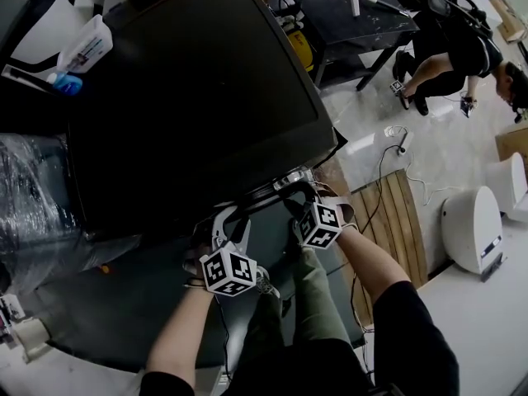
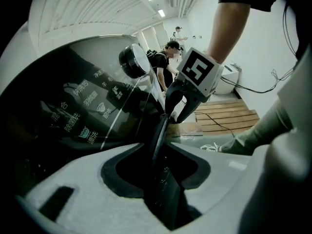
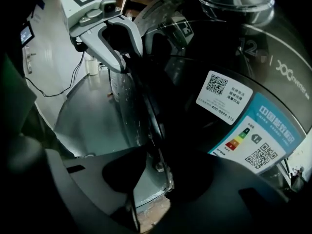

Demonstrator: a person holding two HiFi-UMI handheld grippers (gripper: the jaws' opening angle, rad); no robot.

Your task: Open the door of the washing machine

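Observation:
The washing machine's dark door (image 1: 198,97) lies flat on top of the machine, seen from above. Both grippers are at its front edge. My left gripper (image 1: 226,223) has the door's thin edge (image 2: 157,140) running between its jaws, pads closed against it. My right gripper (image 1: 297,195) sits a little further right along the same edge. In the left gripper view the right gripper (image 2: 176,112) straddles the edge with its black fingers. In the right gripper view the door (image 3: 229,96) carries stickers, its rim passes between my right gripper's (image 3: 156,160) jaws, and the left gripper (image 3: 119,52) clamps it further along.
A detergent bottle (image 1: 87,48) and a white appliance (image 1: 41,19) stand behind the machine. Plastic wrap (image 1: 29,196) lies at the left. To the right are a wooden pallet (image 1: 396,221), a white unit (image 1: 474,229), cables, a black table (image 1: 363,15) and a crouching person (image 1: 458,48).

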